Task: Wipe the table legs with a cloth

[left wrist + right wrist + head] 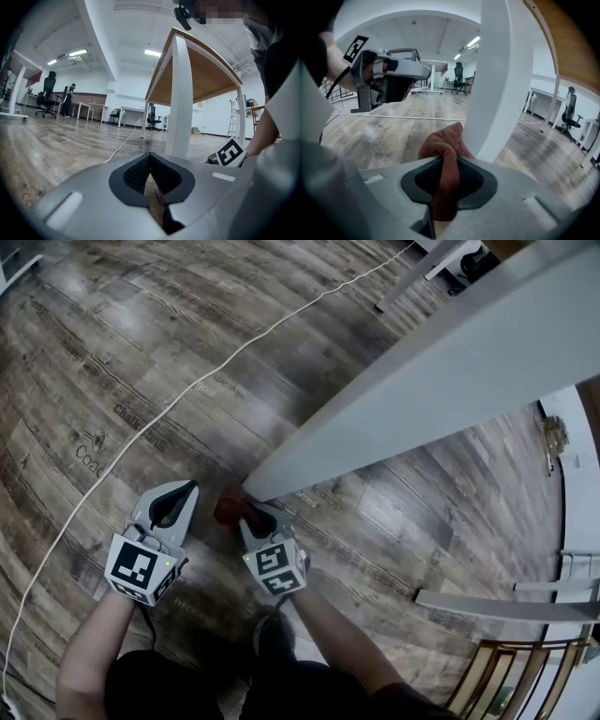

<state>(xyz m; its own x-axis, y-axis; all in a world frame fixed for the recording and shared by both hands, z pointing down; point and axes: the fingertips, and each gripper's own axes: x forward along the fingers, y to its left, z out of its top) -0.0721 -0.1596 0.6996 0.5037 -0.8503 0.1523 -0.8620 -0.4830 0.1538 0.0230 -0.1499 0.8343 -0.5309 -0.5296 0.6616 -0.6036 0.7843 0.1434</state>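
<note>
You crouch over the dark wood-plank floor with both bare forearms stretched down and forward. Each hand carries a grey gripper, held low at the foot of the white square-section counter leg. Your right gripper points at the base of that leg. Its fingers pinch a rust-red terry cloth, whose bunched end lies against the leg's foot, close to the floor. Your left gripper sits just beside it on the left, clear of both leg and cloth.

The right gripper view adds what the head view hides. There the cloth runs as a strip down between the dark finger pads and bunches up ahead of them, touching the leg. The left gripper is held off to the side in the same view.

The left gripper view looks past its own fingers, which are pressed together with nothing between them. It shows the leg rising to the counter's wood-brown underside, with the right gripper's black-and-white marker cube near the leg. Beyond lies an open office with black swivel chairs.

The head view traces a thin white cable running across the planks, on the far side of the left gripper.
</note>
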